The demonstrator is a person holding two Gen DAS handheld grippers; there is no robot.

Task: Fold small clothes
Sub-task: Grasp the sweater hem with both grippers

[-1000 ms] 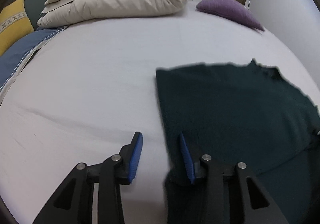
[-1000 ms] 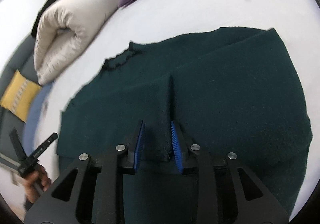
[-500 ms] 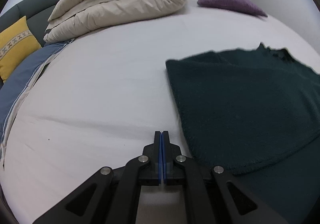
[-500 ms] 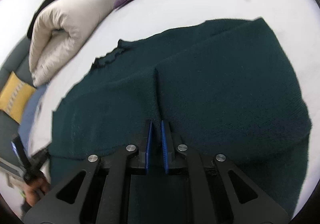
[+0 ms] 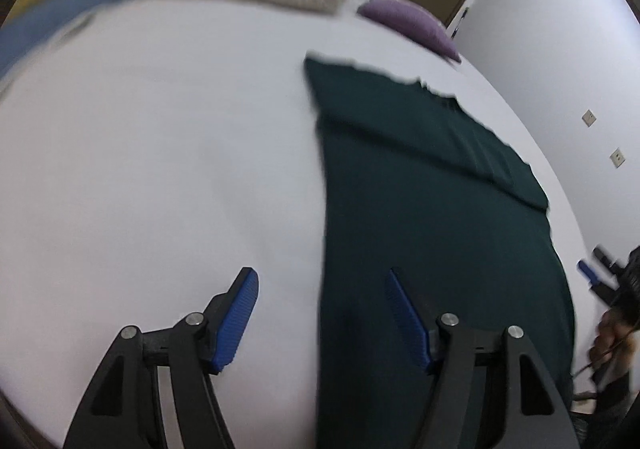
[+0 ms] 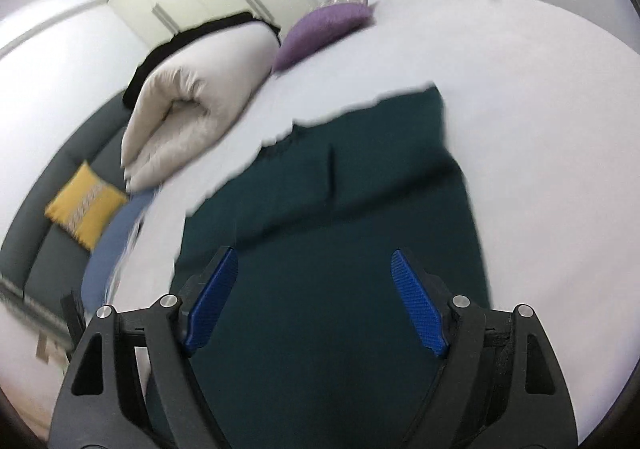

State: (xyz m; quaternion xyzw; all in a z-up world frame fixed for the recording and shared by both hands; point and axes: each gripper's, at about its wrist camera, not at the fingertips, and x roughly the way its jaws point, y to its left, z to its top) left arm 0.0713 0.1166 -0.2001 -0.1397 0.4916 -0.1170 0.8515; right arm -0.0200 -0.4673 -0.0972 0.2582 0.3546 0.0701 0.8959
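While their jaws spread, left tool [image 5: 322, 291] and right tool [image 6: 314, 271], empty, above dark green garment [image 5: 420, 209].

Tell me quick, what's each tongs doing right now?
Left tongs: opening, holding nothing, astride the garment edge.
Right tongs: opening, holding nothing, above the garment.

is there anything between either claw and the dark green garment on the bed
Nothing visible. The left claw is opening over the dark green garment's left edge and the right claw over its middle, with only bare white bed sheet around it.
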